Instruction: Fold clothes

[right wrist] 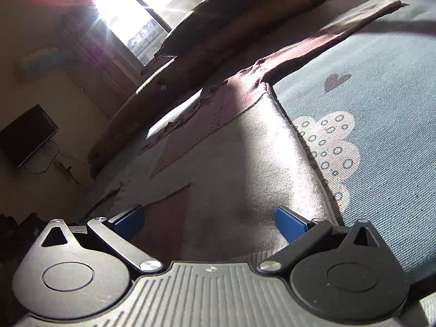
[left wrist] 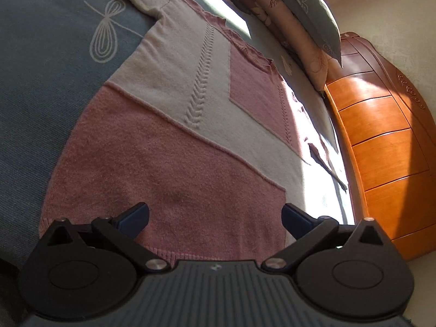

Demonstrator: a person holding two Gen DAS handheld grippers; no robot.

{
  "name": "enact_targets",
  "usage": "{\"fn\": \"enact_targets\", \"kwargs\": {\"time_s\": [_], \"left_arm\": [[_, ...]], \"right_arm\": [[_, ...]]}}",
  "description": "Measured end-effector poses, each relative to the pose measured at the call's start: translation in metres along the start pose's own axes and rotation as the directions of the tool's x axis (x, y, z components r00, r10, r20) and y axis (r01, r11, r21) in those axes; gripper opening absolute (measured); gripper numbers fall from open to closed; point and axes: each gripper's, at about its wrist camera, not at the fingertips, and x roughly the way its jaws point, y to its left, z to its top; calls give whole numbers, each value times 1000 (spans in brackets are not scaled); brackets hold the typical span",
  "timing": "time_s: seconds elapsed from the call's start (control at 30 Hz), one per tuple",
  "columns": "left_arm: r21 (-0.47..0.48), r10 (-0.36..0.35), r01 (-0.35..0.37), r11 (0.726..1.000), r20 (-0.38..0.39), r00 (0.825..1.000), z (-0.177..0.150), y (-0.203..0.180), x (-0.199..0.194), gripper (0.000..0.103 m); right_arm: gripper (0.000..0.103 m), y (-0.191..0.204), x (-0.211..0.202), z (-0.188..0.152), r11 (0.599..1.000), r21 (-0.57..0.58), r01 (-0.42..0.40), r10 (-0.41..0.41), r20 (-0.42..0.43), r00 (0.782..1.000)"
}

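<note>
A pink and cream sweater (left wrist: pixel 174 125) lies spread flat on the blue bedspread (left wrist: pixel 41 87), one sleeve (right wrist: pixel 327 35) stretched away from it; the left gripper (left wrist: pixel 215 218) and right gripper (right wrist: pixel 209 219) hover over the sweater's hem, jaws spread wide, holding nothing

We have open room over the sweater (left wrist: pixel 169 136), which lies flat on the bed (left wrist: pixel 41 95), with bare blue cover to either side of it. The pillows (left wrist: pixel 305 13) block us at the head of the bed, and the wooden dresser (left wrist: pixel 387 150) stands hard against one edge. One sleeve (right wrist: pixel 340 30) stretches away across the cover.
</note>
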Motion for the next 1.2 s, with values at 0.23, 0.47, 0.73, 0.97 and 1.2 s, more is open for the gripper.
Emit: {"fn": "enact_targets", "kwargs": {"time_s": [0.23,0.47,0.73,0.97,1.2], "left_arm": [[-10,114,-113,994,73,991,0,2,-20,102],[-1,99,-99,995,79,992,7,-2,-18,102],[-75,187,-179,981,117,975,5,15,-27,102],[-29,158,-157,987,72,985,-1,5,-11,102],[73,91,-93,993,25,995,-18,-31,-9,102]], "right_arm": [[103,1,-1,0,1000,-8,2,-2,0,1000],[103,4,0,-1,1000,-22,15,-15,0,1000],[103,4,1,-1,999,-29,15,-15,-2,1000],[103,6,1,-2,999,-42,23,-24,-3,1000],[103,6,1,-1,999,-39,22,-22,-2,1000]]}}
